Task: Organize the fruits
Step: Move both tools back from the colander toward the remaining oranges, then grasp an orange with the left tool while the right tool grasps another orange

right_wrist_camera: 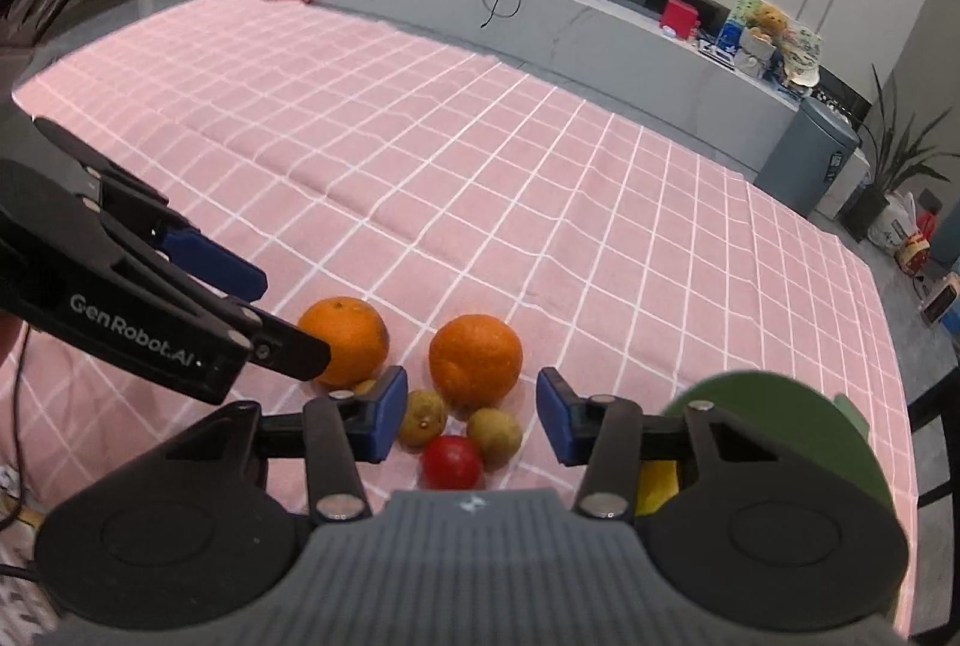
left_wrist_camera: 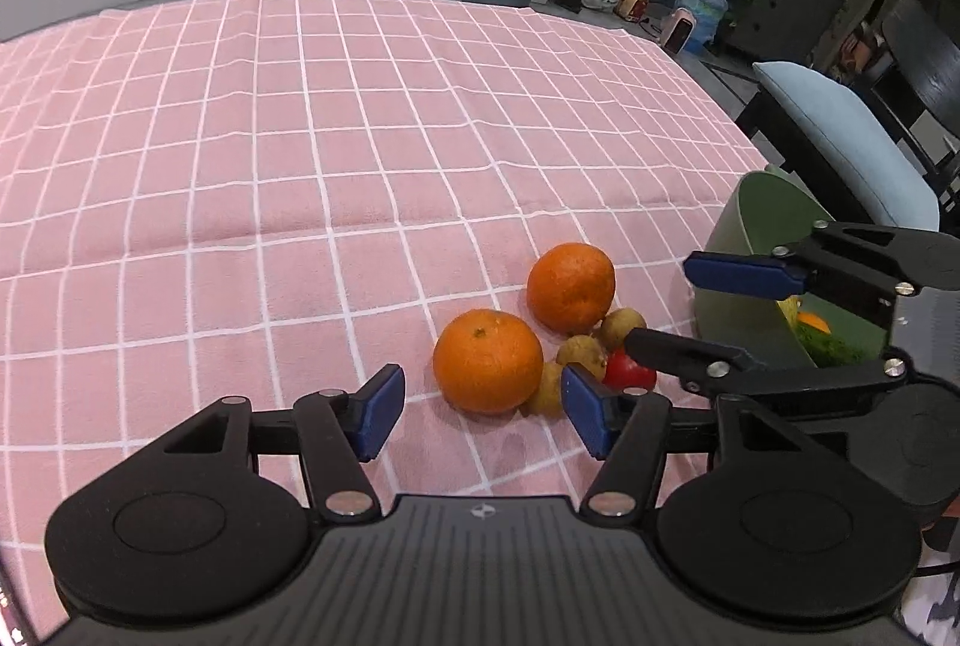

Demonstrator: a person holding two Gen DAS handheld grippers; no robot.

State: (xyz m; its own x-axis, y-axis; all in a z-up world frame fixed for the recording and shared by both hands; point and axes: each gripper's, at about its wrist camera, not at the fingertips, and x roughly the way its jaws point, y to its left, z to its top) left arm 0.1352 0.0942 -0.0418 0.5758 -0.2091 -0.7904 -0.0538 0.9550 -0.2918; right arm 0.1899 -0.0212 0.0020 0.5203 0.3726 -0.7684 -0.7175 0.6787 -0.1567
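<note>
Fruit clustered near the desk's edge, both grippers hovering empty.

Two oranges (left_wrist_camera: 487, 361) (left_wrist_camera: 571, 287), small brownish fruits (right_wrist_camera: 422, 416) and a red fruit (right_wrist_camera: 451, 461) lay touching on the pink checked cloth (left_wrist_camera: 300, 135), beside a green bowl (left_wrist_camera: 756, 250). The left gripper (left_wrist_camera: 483, 406) stood with fingers wide apart around nothing; the right gripper (right_wrist_camera: 471, 421), fingers partly open above the small fruits, gripped none.

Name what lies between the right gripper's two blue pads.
In the right wrist view, a small red round fruit and two small tan ones, untouched.
</note>
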